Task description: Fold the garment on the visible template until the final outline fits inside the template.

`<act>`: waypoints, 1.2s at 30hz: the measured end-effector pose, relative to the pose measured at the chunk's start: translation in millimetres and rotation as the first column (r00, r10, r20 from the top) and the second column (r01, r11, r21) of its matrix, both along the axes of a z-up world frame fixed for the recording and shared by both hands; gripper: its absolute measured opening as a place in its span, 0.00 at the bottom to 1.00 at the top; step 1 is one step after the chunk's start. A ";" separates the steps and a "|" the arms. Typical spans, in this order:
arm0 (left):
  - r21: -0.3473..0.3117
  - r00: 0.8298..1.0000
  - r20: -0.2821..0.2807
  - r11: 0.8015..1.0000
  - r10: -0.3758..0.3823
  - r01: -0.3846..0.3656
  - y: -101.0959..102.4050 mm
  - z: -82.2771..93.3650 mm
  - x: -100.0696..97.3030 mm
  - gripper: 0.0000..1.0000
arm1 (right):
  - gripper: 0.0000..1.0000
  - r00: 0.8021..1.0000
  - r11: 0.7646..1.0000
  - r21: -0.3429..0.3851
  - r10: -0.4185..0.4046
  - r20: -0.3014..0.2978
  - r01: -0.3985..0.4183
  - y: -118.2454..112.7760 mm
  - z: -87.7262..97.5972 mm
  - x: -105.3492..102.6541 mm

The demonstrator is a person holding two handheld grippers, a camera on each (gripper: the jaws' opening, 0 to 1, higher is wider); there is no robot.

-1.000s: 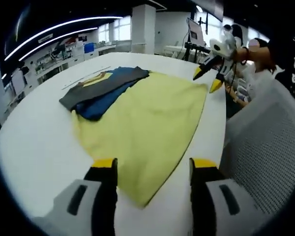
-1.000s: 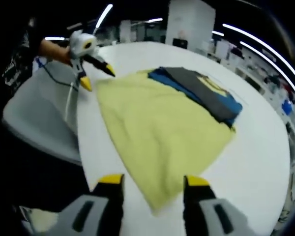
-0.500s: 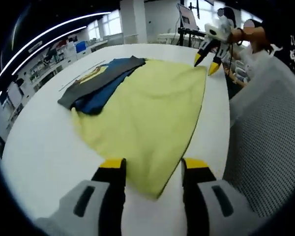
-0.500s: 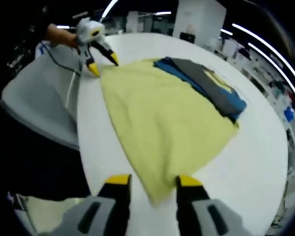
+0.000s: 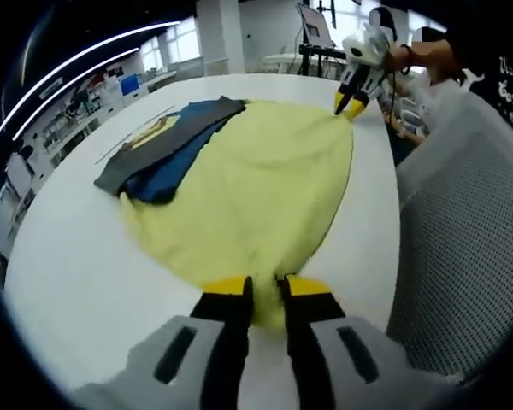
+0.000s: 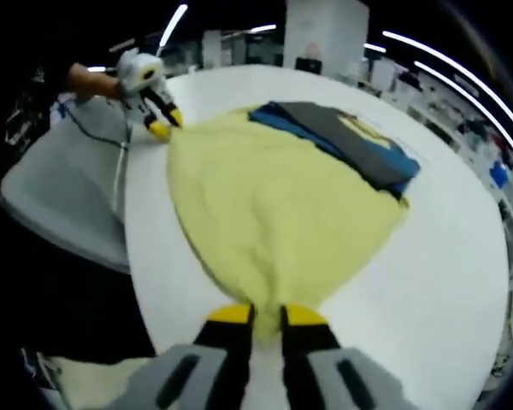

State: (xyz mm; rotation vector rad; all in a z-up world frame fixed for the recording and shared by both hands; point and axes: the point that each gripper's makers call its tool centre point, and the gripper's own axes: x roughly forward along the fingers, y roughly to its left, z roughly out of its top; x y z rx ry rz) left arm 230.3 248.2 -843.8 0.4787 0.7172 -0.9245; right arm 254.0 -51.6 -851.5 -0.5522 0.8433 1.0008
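Left gripper (image 5: 263, 290) and right gripper (image 6: 267, 314) both clamped on yellow garment (image 5: 256, 184) corners

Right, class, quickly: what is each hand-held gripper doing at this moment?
Left hand-held gripper: closed on a corner of the yellow garment.
Right hand-held gripper: closed on the garment's opposite corner.
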 end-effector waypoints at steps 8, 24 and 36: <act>-0.023 0.999 -0.014 0.999 0.048 -0.048 0.8 2.2 2.6 0.00 | 0.00 1.000 1.000 -0.015 0.025 0.004 -0.025 2.2 0.6 1.2; -0.038 0.994 -0.021 0.993 0.111 -0.112 12.8 11.4 -12.2 0.00 | 0.00 0.997 0.999 0.000 0.049 -0.065 -0.049 8.8 11.0 -32.0; -0.079 0.988 -0.060 0.986 0.141 -0.146 9.1 16.8 -39.1 0.00 | 0.00 0.994 0.997 0.064 -0.036 -0.106 0.043 1.7 23.1 -52.8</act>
